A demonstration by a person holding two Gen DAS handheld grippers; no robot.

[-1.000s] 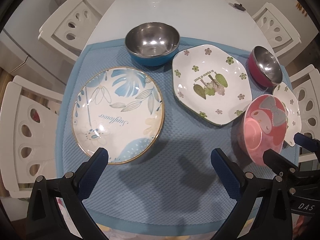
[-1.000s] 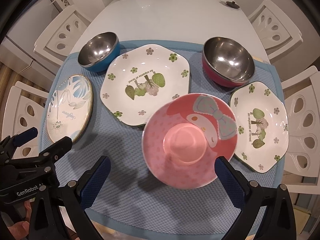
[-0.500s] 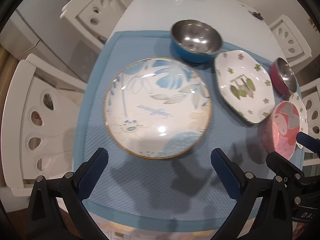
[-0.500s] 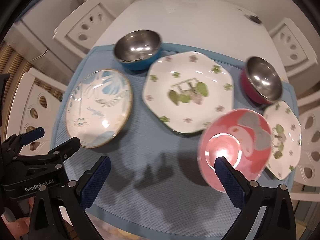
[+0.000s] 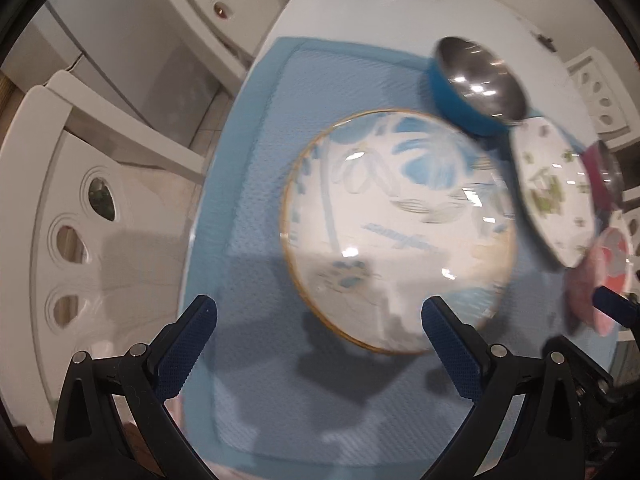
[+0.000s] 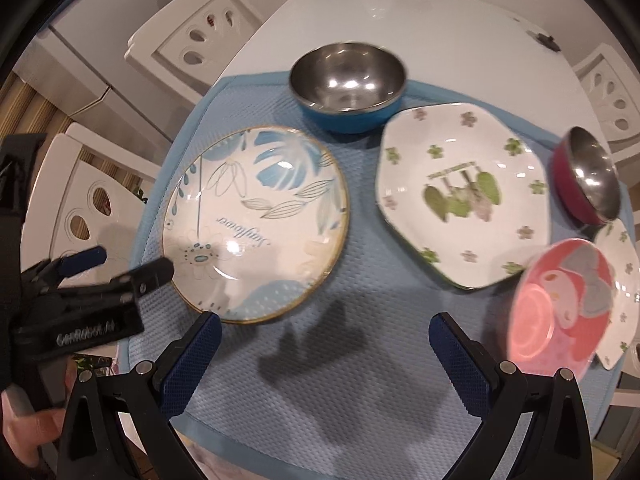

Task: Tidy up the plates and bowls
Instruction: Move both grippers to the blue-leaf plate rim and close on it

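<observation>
in the left wrist view, the left gripper (image 5: 318, 330) is seen with its two blue-padded jaws spread wide apart, and nothing is held between them. beyond the jaws, the round blue-leaf plate (image 5: 400, 232) lies flat on the blue mat (image 5: 256, 184); its near rim is seen just between the fingertips, but contact cannot be confirmed. the picture is blurred, so the writing on this plate cannot be read. the blue steel bowl (image 5: 476, 88) stands just behind the plate. at the right edge, the large flower plate (image 5: 554, 192), the red steel bowl (image 5: 606, 172) and the pink bowl (image 5: 600, 276) are squeezed and smeared, and they are partly cut off. a white chair (image 5: 72, 216) is seen at the left, beside the table (image 5: 400, 20).

in the right wrist view, the right gripper (image 6: 324, 344) is also wide open and empty, above a bare part of the blue mat (image 6: 352, 380). the blue-leaf plate (image 6: 256, 224) is at the left, and the left gripper (image 6: 120, 266) is near its left rim. the blue steel bowl (image 6: 346, 84) is behind, the large flower plate (image 6: 464, 196) is in the middle, and the red steel bowl (image 6: 586, 178) is at the right. the pink bowl (image 6: 560, 308) is blurred, and the small flower plate (image 6: 622, 292) is mostly hidden behind it.
</observation>
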